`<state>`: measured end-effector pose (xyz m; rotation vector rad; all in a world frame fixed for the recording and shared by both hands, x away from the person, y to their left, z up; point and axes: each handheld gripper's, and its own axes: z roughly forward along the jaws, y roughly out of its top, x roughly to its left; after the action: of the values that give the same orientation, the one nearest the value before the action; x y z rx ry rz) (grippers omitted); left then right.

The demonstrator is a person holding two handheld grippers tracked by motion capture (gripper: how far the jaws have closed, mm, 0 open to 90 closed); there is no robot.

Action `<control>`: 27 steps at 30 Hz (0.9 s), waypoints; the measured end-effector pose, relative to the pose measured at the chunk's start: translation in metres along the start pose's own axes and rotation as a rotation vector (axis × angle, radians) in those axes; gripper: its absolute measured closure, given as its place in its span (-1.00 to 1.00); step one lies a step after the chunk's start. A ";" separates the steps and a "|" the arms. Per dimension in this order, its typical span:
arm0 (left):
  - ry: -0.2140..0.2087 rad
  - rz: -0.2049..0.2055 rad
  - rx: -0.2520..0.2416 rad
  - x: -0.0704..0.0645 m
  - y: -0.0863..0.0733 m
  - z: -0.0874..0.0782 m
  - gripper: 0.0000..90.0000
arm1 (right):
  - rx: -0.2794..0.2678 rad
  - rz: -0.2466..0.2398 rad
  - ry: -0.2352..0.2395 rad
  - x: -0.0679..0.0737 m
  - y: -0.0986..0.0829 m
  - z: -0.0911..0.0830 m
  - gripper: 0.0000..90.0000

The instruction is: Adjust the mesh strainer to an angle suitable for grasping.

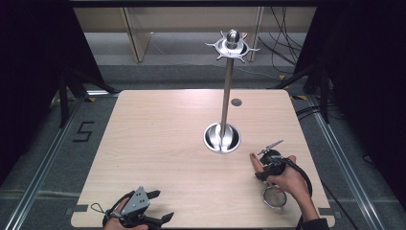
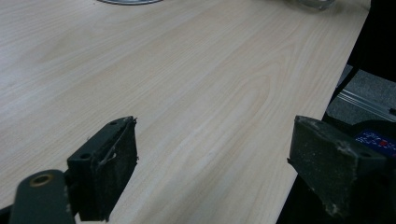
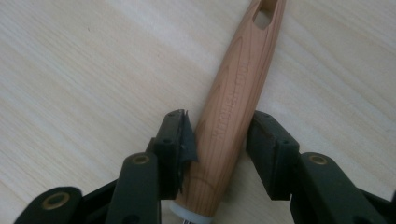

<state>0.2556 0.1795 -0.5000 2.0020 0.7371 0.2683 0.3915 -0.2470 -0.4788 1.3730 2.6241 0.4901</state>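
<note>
Right gripper (image 3: 219, 140) closed around wooden strainer handle (image 3: 233, 102), left gripper (image 2: 215, 158) wide open, empty

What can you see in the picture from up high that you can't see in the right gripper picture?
The high view alone has the tall metal stand with its round base, the strainer's mesh bowl, the person's right hand and the left gripper. The right gripper view alone gives a close look at the wooden handle between the right gripper pads, with a hole near its far end and faint lettering. Both share the light wooden table.
</note>
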 end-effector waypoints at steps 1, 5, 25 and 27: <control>-0.001 0.000 0.000 0.000 0.000 0.000 -0.67 | 0.026 0.000 0.009 0.001 0.000 -0.001 0.32; -0.002 -0.001 -0.001 0.000 0.000 0.000 -0.67 | 0.038 -0.061 -0.015 0.001 0.002 -0.001 0.46; -0.004 0.042 0.013 0.004 0.002 -0.003 -0.67 | -0.019 -0.124 -0.062 0.006 0.004 -0.013 0.53; -0.003 0.043 0.009 0.003 0.001 -0.002 -0.67 | -0.050 -0.113 -0.045 0.005 0.003 -0.020 0.53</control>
<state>0.2575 0.1827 -0.4980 2.0283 0.6954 0.2881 0.3855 -0.2458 -0.4594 1.1996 2.6171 0.4999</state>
